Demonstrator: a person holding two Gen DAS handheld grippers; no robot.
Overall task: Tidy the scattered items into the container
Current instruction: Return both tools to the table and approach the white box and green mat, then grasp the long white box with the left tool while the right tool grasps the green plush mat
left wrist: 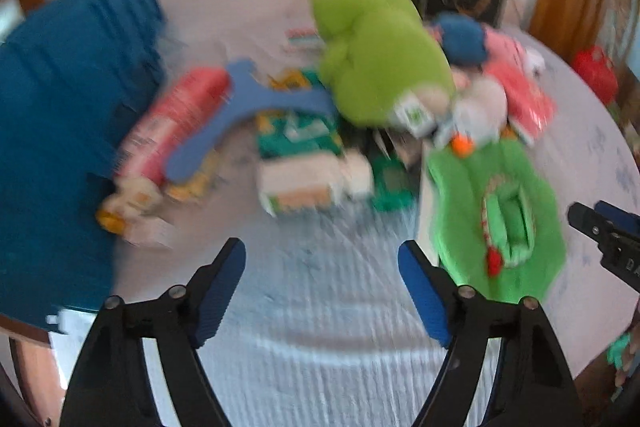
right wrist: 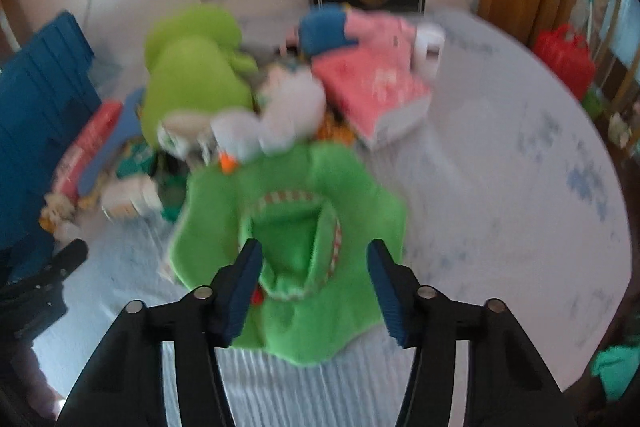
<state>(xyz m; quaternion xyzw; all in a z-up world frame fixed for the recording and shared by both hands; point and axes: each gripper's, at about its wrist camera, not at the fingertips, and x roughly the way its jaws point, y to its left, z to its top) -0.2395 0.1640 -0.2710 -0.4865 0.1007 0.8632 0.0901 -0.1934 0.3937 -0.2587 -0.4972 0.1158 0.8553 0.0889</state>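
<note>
Both claws spread wide and empty above a cluttered table.

The bright green hat (right wrist: 296, 239) lies flat on the pale tablecloth (right wrist: 500, 187), and serves as the landmark. The right gripper (right wrist: 314, 291) hangs directly over its near edge, jaws wide apart, holding nothing. The left gripper (left wrist: 322, 293) sits to the hat's left over bare cloth, equally wide and empty. Just behind the hat lies a white plush (right wrist: 280, 115); beyond that a lime green plush (left wrist: 380, 59) and a pink box (right wrist: 372, 83). Left of the hat are small cartons (left wrist: 296, 163), a blue hanger (left wrist: 248, 107) and a red packet (left wrist: 176, 119). The blue container (left wrist: 60, 131) stands furthest left of the hat.
</note>
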